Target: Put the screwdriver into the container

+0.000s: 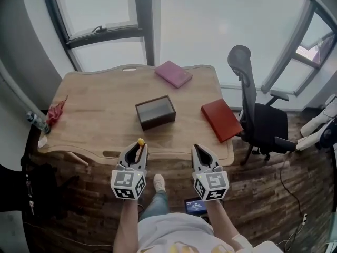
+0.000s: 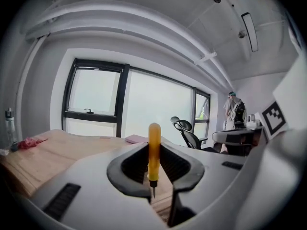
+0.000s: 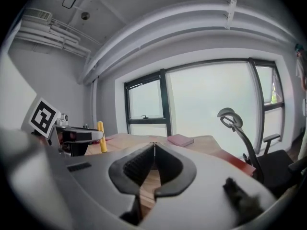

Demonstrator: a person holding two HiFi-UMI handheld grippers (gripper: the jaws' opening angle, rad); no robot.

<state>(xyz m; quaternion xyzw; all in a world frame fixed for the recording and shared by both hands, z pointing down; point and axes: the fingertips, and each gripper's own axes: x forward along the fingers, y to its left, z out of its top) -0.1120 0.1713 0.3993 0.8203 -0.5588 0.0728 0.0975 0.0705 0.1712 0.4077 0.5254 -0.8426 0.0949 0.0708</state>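
The screwdriver (image 2: 154, 150) stands upright between the jaws of the left gripper (image 1: 137, 152). Its yellow handle pokes up above the pads and its short metal tip points down, so its long axis runs nearly straight up and down. The jaws stand part-way apart, clamped on the handle. It hangs just over the near edge of the table (image 1: 89, 115).

The container (image 1: 155, 112), a dark open-topped box, sits in the middle of the table. From the left gripper it lies straight ahead and a touch to the right, across bare tabletop, apart from the tool but not far. Its mouth faces up, which suits a tool carried tip-down: I reckon the move is forward over the rim, then down.

The right gripper (image 1: 202, 153) hovers beside the left with its jaws pressed together and nothing in them. It sits further off to the container's right, so the left hand is the nearer.

A red box (image 1: 221, 119) lies right of the container and a pink one (image 1: 174, 73) beyond it, both clear of the path.
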